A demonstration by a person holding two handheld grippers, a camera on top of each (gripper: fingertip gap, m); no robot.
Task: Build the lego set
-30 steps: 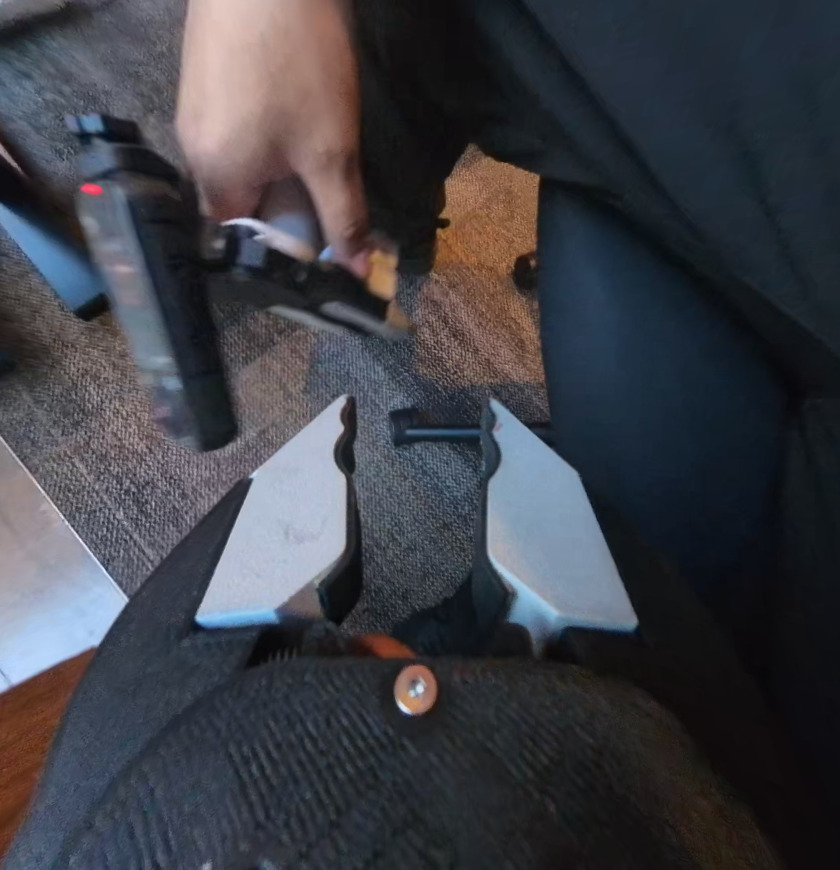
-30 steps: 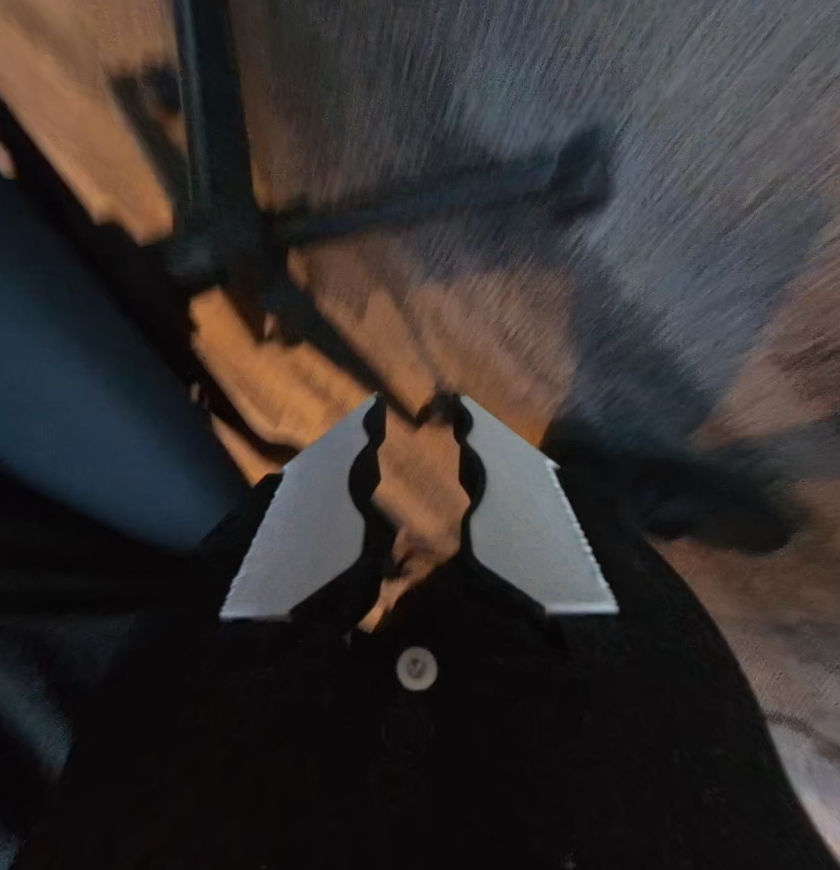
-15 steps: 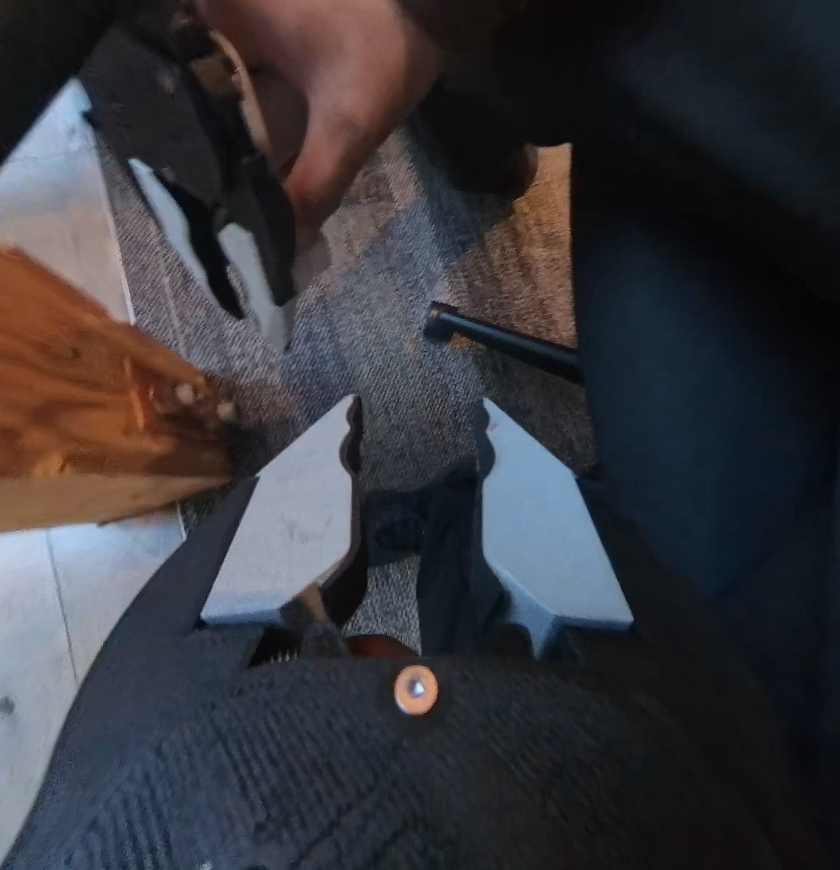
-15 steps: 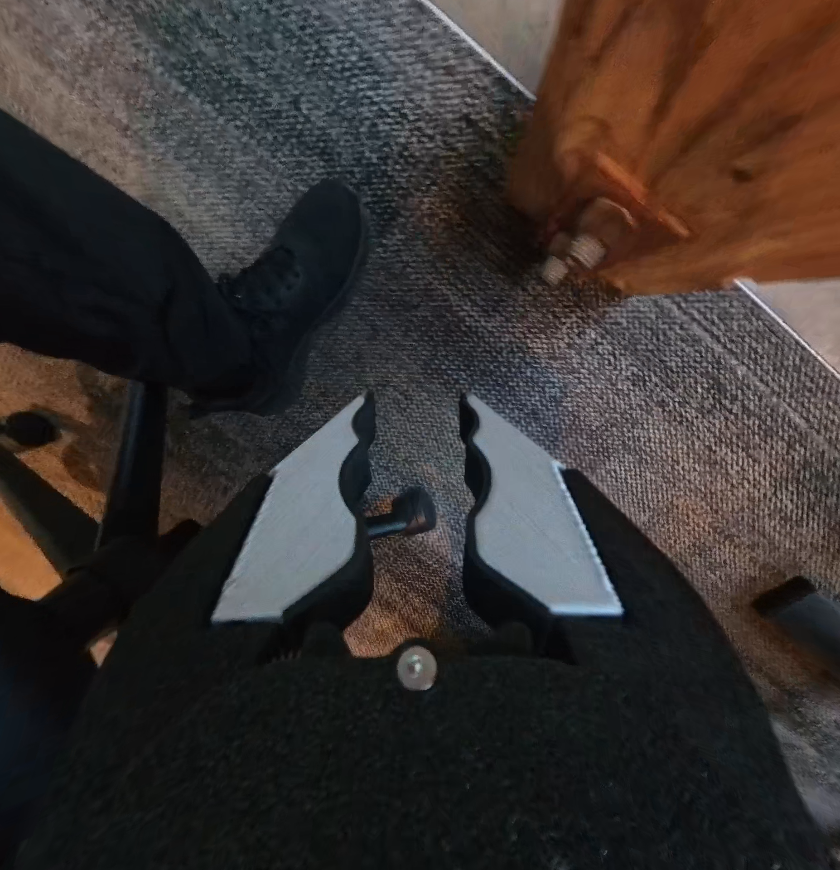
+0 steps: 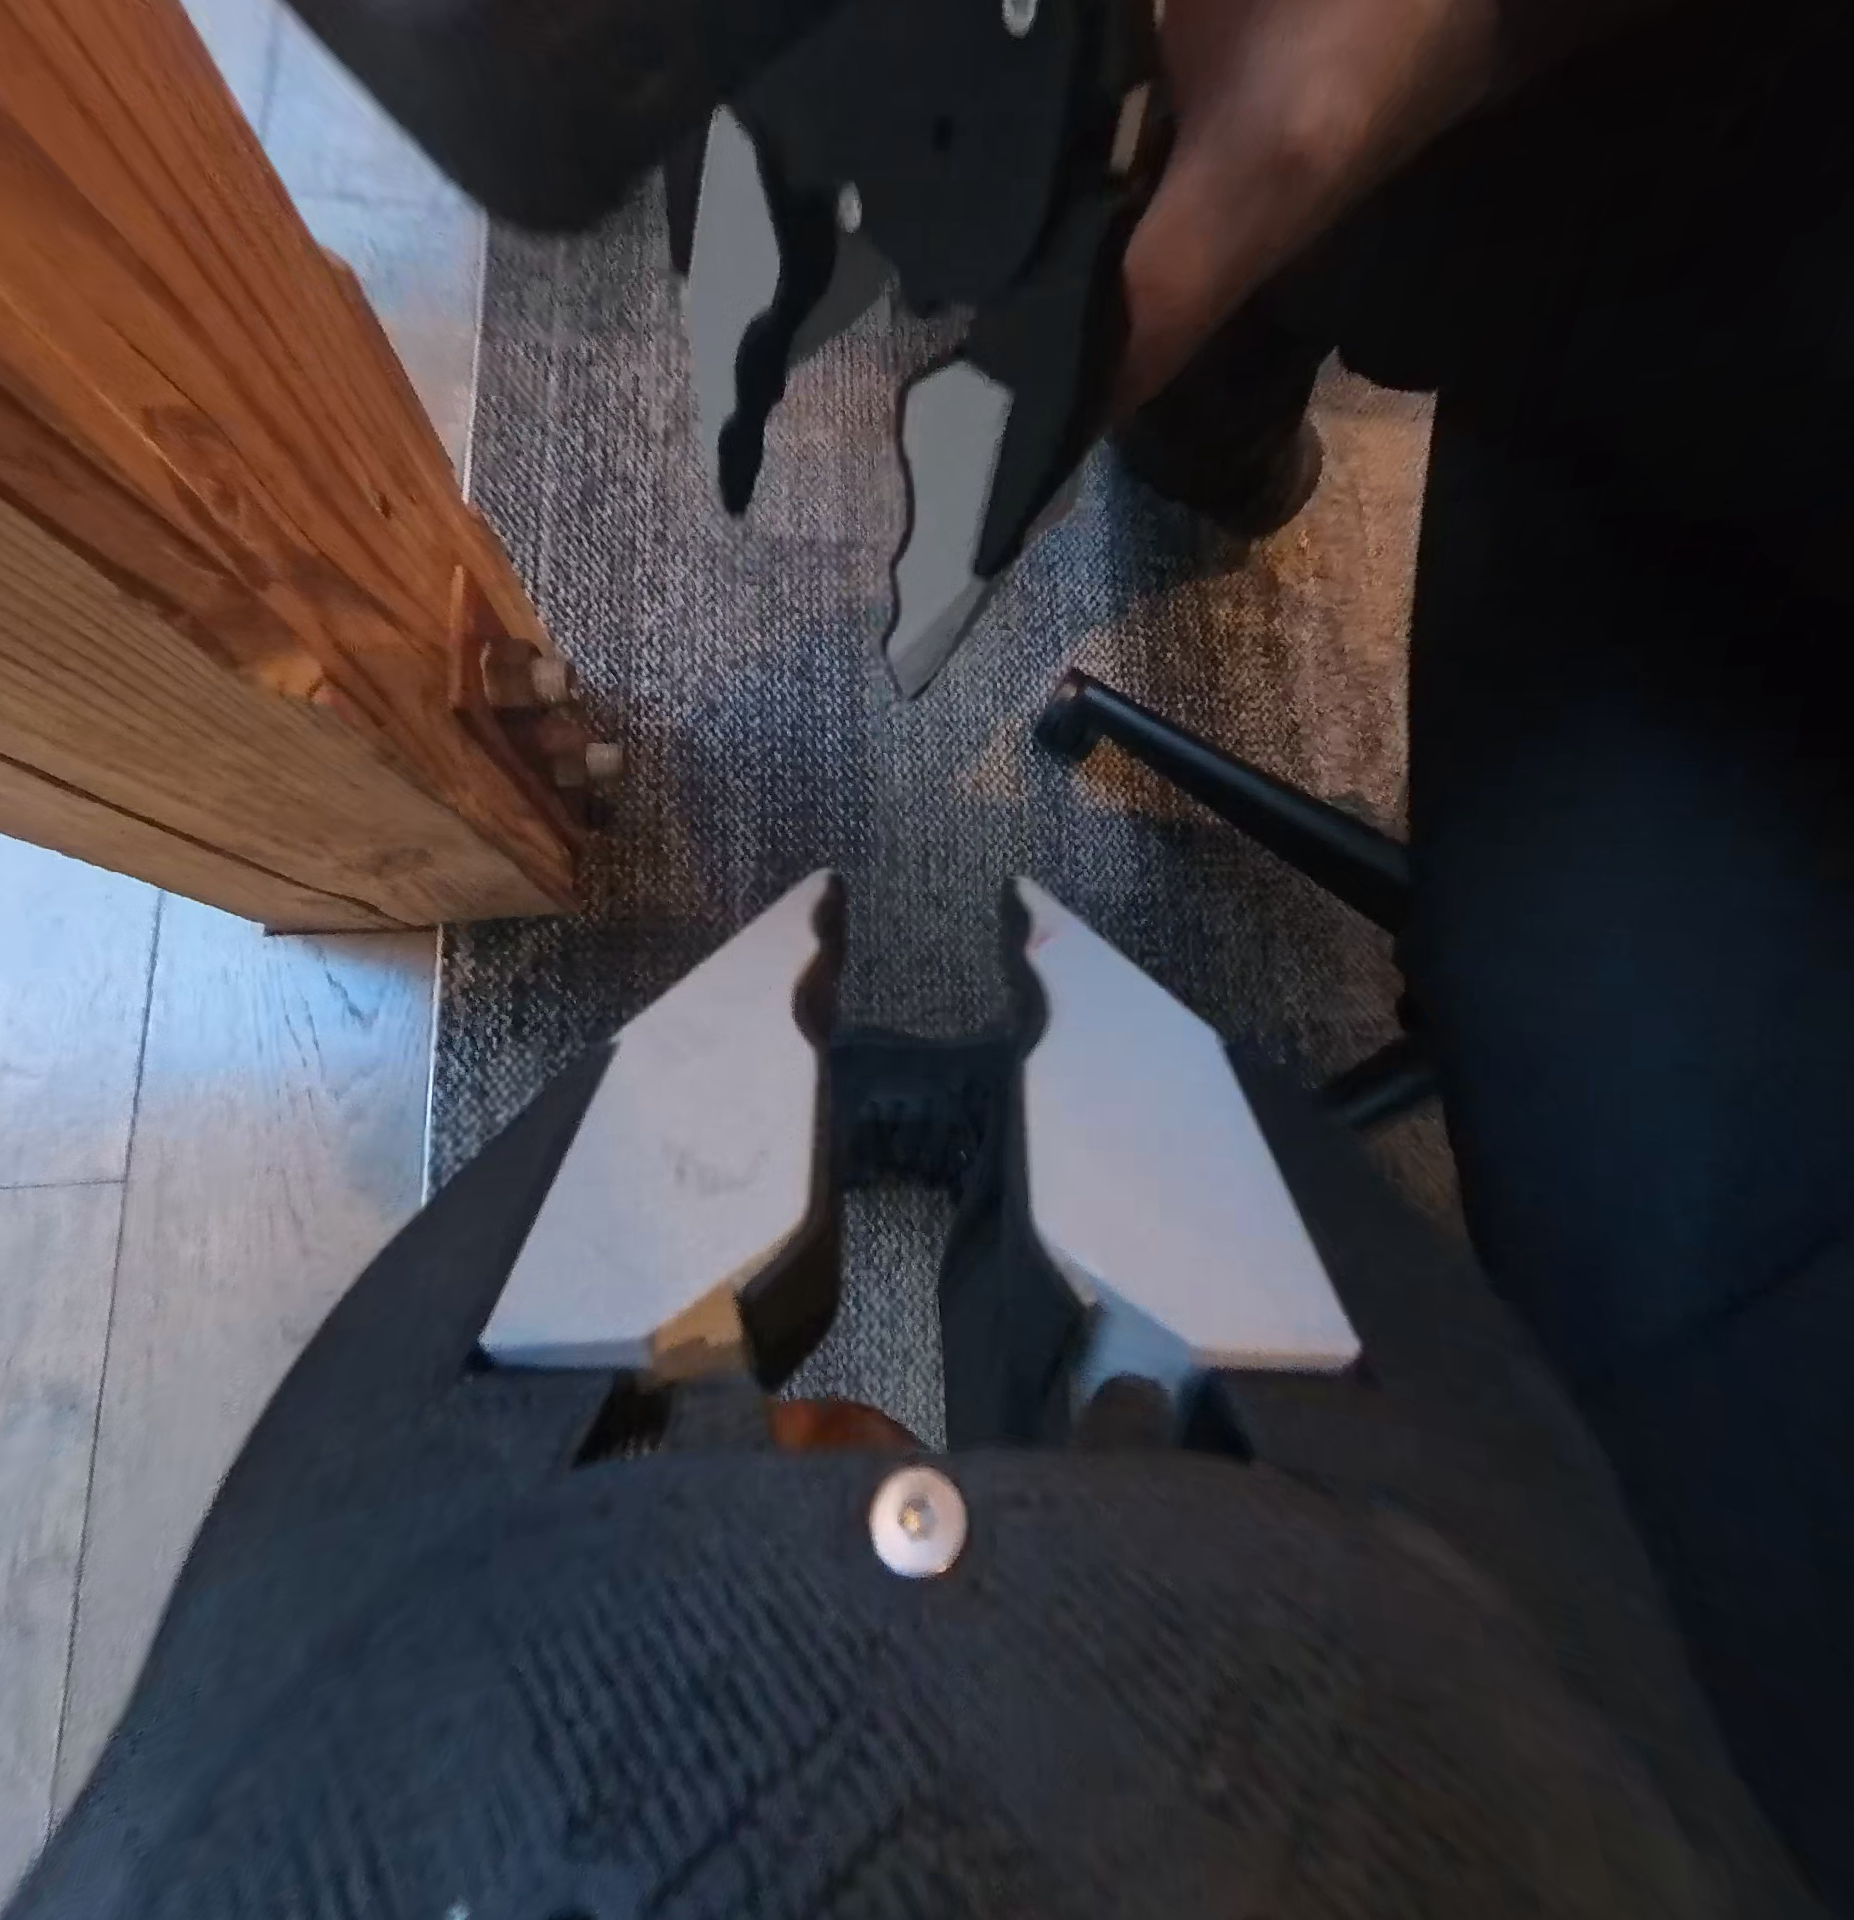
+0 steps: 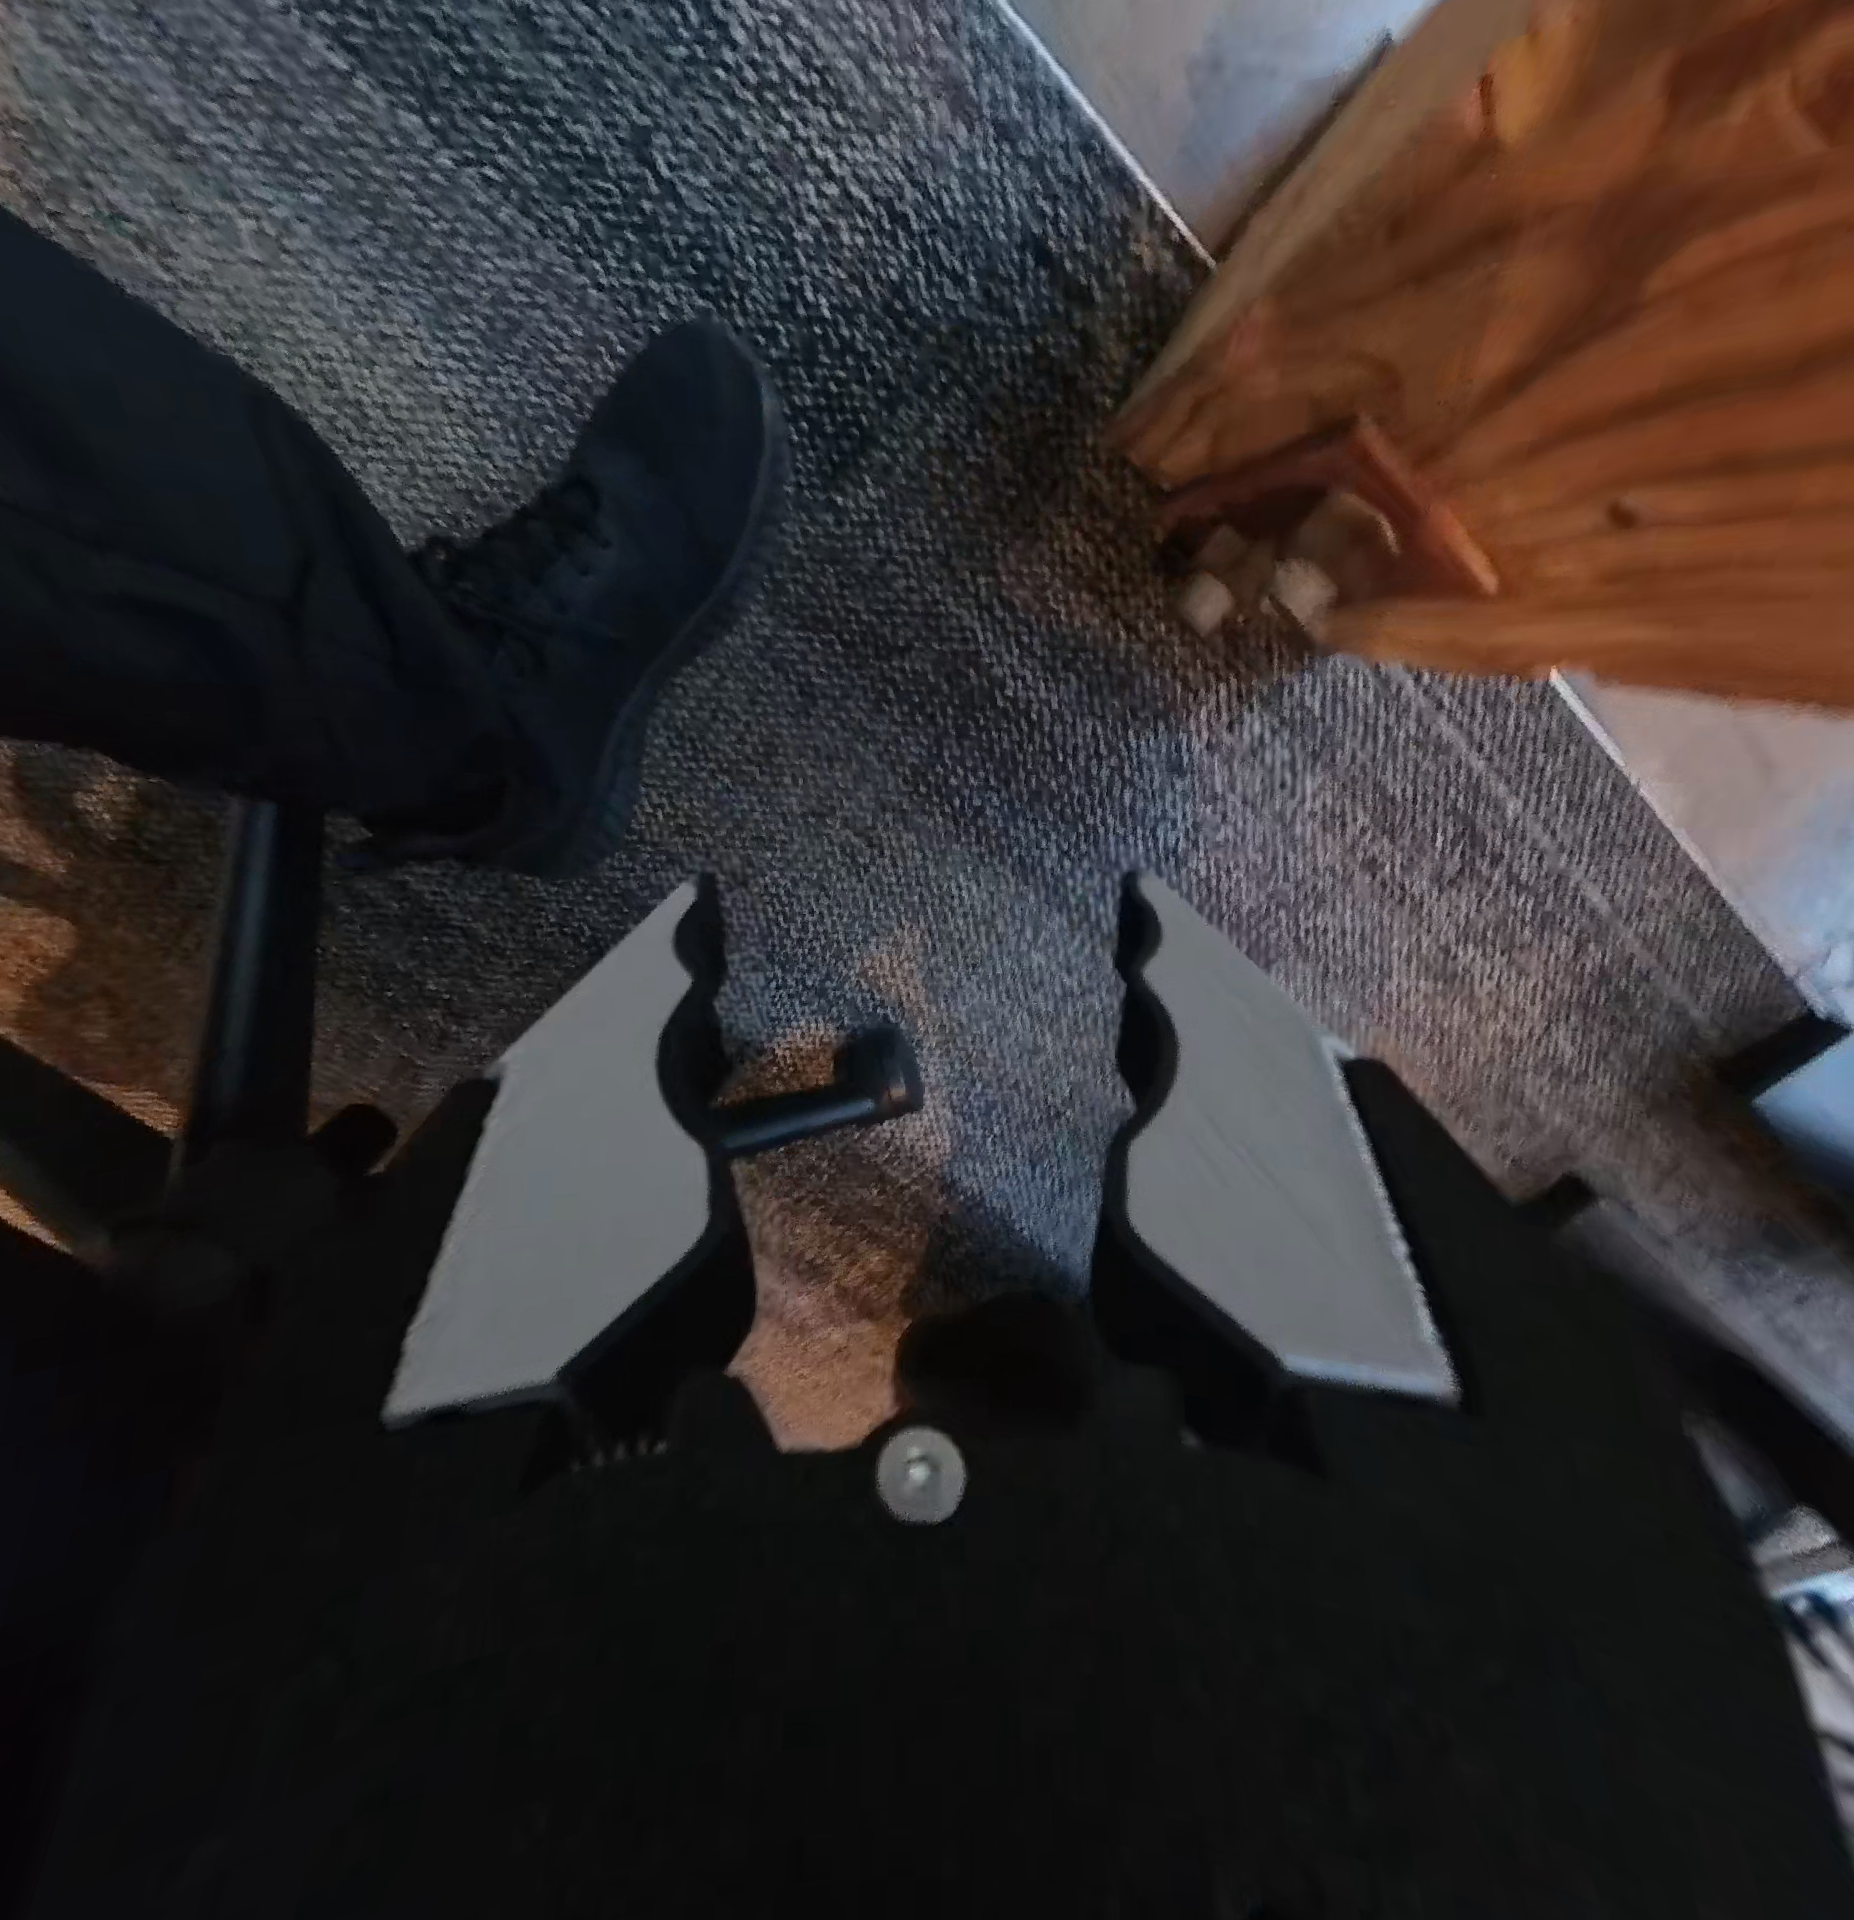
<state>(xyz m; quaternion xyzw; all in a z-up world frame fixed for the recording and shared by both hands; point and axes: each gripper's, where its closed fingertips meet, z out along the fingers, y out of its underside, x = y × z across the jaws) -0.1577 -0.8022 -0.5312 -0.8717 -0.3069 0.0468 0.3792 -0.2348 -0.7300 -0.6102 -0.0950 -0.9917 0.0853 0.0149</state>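
Observation:
No lego pieces show in either view. Both grippers point down at the grey carpet (image 5: 798, 790). My left gripper (image 5: 923, 894) is open with a moderate gap and holds nothing. A dark ribbed shape (image 5: 912, 1122) shows through the gap lower down, and I cannot tell what it is. My right gripper (image 6: 918, 894) is open wide and empty. It also shows in the left wrist view (image 5: 821, 587) at the top centre, held by a hand (image 5: 1276, 208), fingers pointing down.
A wooden table leg (image 5: 227, 623) with bolts at its foot stands on the carpet edge, also in the right wrist view (image 6: 1525, 416). Black chair-base legs (image 5: 1214, 790) (image 6: 819, 1101) lie on the carpet. A black shoe (image 6: 611, 603) and dark trousers are at left. Pale floor (image 5: 175, 1143) borders the carpet.
Both views have swung over the floor. The right gripper has opened wider. In the left wrist view the wooden leg has grown larger and the right gripper has moved to the top centre.

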